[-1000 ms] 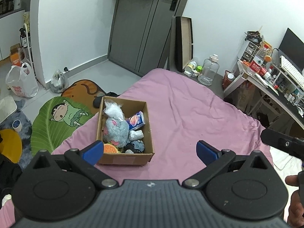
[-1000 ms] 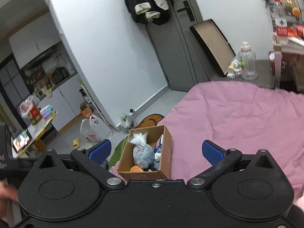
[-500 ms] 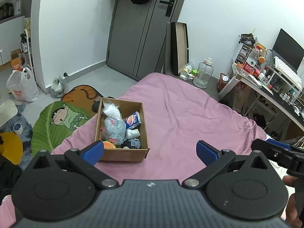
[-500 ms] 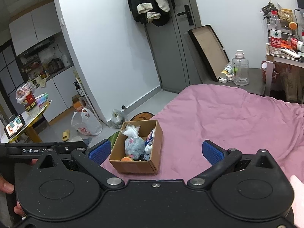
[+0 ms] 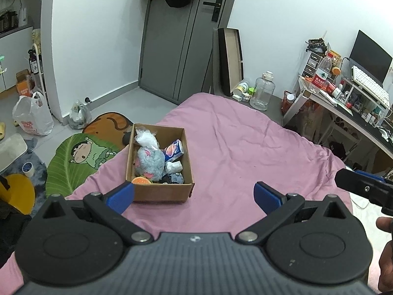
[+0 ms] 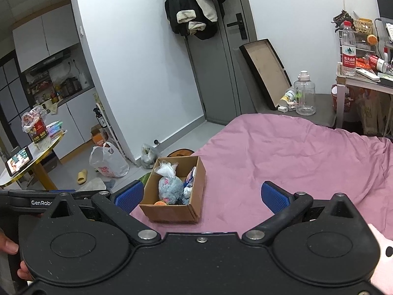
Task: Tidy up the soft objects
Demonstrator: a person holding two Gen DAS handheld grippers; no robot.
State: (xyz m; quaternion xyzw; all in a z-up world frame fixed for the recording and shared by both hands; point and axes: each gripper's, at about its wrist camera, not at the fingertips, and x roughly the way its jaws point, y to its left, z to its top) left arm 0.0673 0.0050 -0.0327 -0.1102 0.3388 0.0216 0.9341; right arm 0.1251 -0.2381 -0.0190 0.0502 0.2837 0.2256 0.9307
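A cardboard box (image 5: 162, 193) sits on the pink bed cover (image 5: 245, 152) near its left edge. It holds a grey plush toy (image 5: 149, 162), a white bag of stuffing (image 5: 146, 139), a blue and white packet (image 5: 174, 150), a small burger toy (image 5: 142, 180) and a dark soft item (image 5: 173, 179). The box also shows in the right wrist view (image 6: 176, 211) with the grey plush (image 6: 170, 189). My left gripper (image 5: 194, 195) is open and empty, held back from the box. My right gripper (image 6: 202, 194) is open and empty, above the bed.
A leaf-shaped cartoon mat (image 5: 78, 159) and plastic bags (image 5: 32, 118) lie on the floor left of the bed. A cluttered desk (image 5: 343, 103) stands right. A clear jug (image 5: 262, 93) and a leaning tray (image 5: 231, 59) are by the door. A pink plush (image 6: 383, 258) lies at the lower right of the right wrist view.
Both grippers have pulled back and risen, so the box looks smaller and farther away. Both stay open and empty. The box contents have not moved.
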